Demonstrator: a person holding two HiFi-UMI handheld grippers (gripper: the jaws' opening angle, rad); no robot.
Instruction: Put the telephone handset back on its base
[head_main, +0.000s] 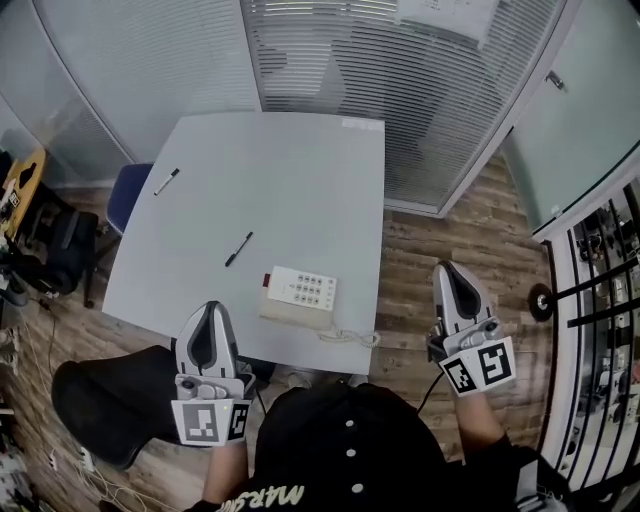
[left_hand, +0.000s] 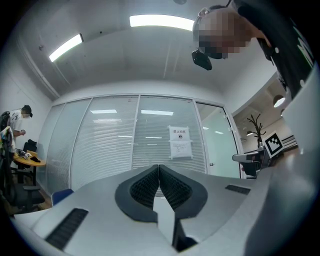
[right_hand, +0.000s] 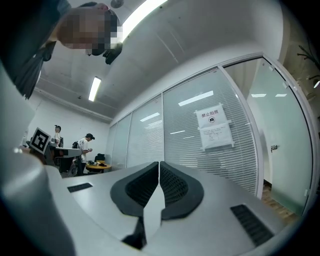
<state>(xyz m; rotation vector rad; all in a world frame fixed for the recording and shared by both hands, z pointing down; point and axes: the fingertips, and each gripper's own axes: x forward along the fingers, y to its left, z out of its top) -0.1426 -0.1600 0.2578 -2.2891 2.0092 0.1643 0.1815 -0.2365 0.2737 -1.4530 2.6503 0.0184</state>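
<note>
The person's dark buttoned top (head_main: 345, 440) fills the bottom of the head view, and just above it the two grippers are held out, one on each side. The left gripper (head_main: 209, 310) sits over the near left edge of the counter (head_main: 290, 170), with a black chair (head_main: 105, 400) below and beside it. The right gripper (head_main: 453, 268) hangs over the wooden floor (head_main: 420, 250), well off the counter's right edge. In the gripper views the fingers of both the left gripper (left_hand: 159, 168) and the right gripper (right_hand: 159, 164) are clenched together with nothing between them. The beige telephone (head_main: 298, 297) lies near the counter's front edge, between the two grippers and apart from both. Its keypad faces up on the right part. The plain left part looks like the handset (head_main: 273, 296) lying on the base, though it is too small to be sure. A coiled cord (head_main: 350, 337) trails to its right. Farther back lie a black pen (head_main: 238, 249) and a marker (head_main: 166, 181), well apart, and a blue chair (head_main: 128, 195) stands at the counter's left side.
</note>
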